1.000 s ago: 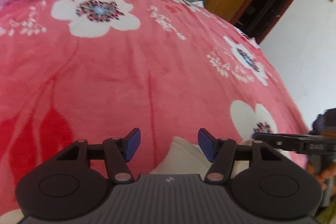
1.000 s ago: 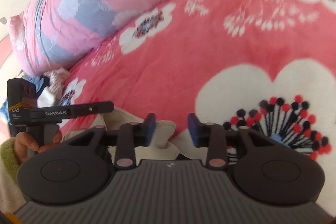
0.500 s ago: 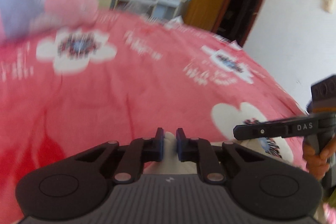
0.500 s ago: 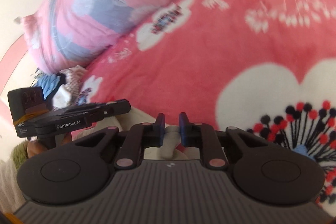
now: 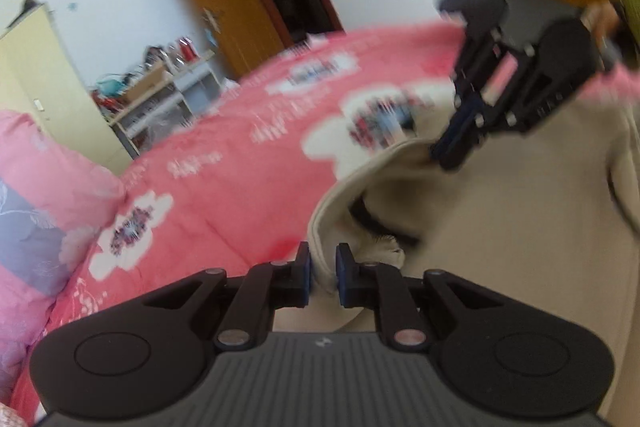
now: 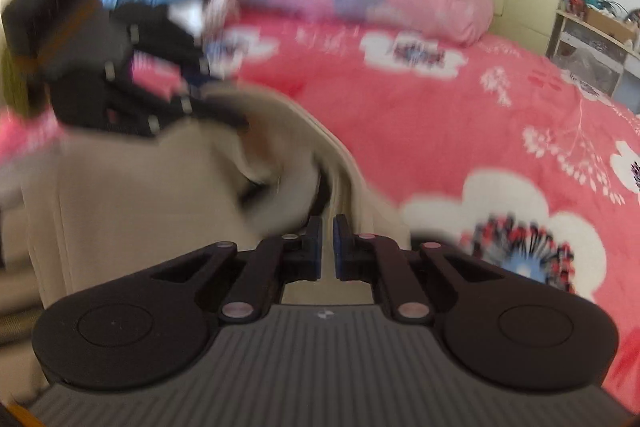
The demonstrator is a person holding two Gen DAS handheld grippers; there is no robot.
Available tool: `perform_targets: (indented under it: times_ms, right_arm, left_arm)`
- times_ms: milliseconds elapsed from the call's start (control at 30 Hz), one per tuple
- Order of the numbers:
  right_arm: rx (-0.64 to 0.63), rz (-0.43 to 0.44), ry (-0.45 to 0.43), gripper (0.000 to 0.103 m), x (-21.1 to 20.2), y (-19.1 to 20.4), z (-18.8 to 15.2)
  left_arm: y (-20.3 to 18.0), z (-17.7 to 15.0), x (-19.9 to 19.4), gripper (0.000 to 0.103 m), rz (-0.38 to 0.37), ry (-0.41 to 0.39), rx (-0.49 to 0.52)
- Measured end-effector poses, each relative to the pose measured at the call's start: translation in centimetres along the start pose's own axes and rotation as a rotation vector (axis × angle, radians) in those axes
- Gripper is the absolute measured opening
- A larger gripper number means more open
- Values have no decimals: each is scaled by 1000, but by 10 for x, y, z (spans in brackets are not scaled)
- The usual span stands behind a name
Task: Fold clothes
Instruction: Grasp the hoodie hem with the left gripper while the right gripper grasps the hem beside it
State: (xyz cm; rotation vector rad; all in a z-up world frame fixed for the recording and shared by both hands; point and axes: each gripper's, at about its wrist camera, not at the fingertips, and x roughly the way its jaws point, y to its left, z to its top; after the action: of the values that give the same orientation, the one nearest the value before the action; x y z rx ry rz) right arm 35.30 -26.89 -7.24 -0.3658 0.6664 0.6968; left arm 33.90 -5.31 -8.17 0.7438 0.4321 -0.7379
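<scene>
Clearly the garment [image 5: 500, 227] is soft, light and limp: a cream knit that sags between its two held points and drapes over the pink bed [image 5: 248, 155]. The left hand-held gripper [image 5: 322, 277] is pinched nearly closed on a thick ribbed hem, cloth filling the gap between its blue pads. The right hand-held gripper [image 6: 327, 247] is likewise clamped tight on the same edge further along; cream fabric runs into its narrow slit. Such cloth likely stretches and slumps rather than slips, so the hem or a seam is the best hold, with both grips kept apart to hold the edge taut.
</scene>
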Motion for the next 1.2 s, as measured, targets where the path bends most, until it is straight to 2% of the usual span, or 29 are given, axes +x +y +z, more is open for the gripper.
perform_targets:
  times_ms: [100, 167, 267, 300, 367, 433, 567, 633, 733, 767, 833, 900, 1000, 1033, 1067, 1200]
  right_arm:
    - [-23, -12, 58, 4, 4, 6, -5]
    - [20, 41, -7, 5, -14, 4, 6]
    - [151, 162, -186, 6, -45, -9, 25]
    - [186, 186, -228, 6, -49, -13, 32]
    - [199, 178, -264, 6, -47, -16, 45]
    - [189, 133, -255, 6, -33, -16, 52]
    - [225, 81, -201, 7, 1, -20, 52]
    - [258, 91, -150, 7, 17, -22, 42]
    - [268, 136, -56, 7, 35, -13, 21]
    - [252, 133, -31, 6, 39, -8, 14]
    - [238, 124, -6, 7, 43, 0, 4]
    - [257, 127, -12, 6, 43, 1, -1]
    - [293, 130, -23, 6, 42, -1, -3]
    - [297, 129, -25, 7, 42, -1, -3]
    - [298, 128, -26, 7, 43, 0, -4]
    - [309, 119, -33, 7, 44, 1, -6]
  left_arm:
    - [-16, -13, 6, 14, 36, 36, 102]
    - [-21, -16, 8, 15, 71, 38, 150]
    - [-23, -16, 10, 15, 139, 21, 211]
    - [-24, -15, 10, 15, 165, 10, 233]
    - [-21, -11, 11, 14, 228, -15, 240]
    - [-15, -7, 13, 13, 271, -37, 209]
    - [-24, -17, 22, 13, 250, -13, 292]
    - [-32, -29, 24, 15, 218, 18, 345]
    - [-37, -42, 17, 16, 204, 28, 352]
    - [-34, -42, 14, 18, 194, 30, 323]
    - [-22, -36, 3, 37, 173, 28, 231]
    - [-6, -29, -13, 47, 146, 11, 113]
    - [18, -23, -38, 47, 103, -35, -69]
    - [23, -23, -43, 47, 101, -47, -95]
    - [23, -23, -44, 47, 116, -45, -79]
    - [6, -32, -13, 44, 202, 61, 196]
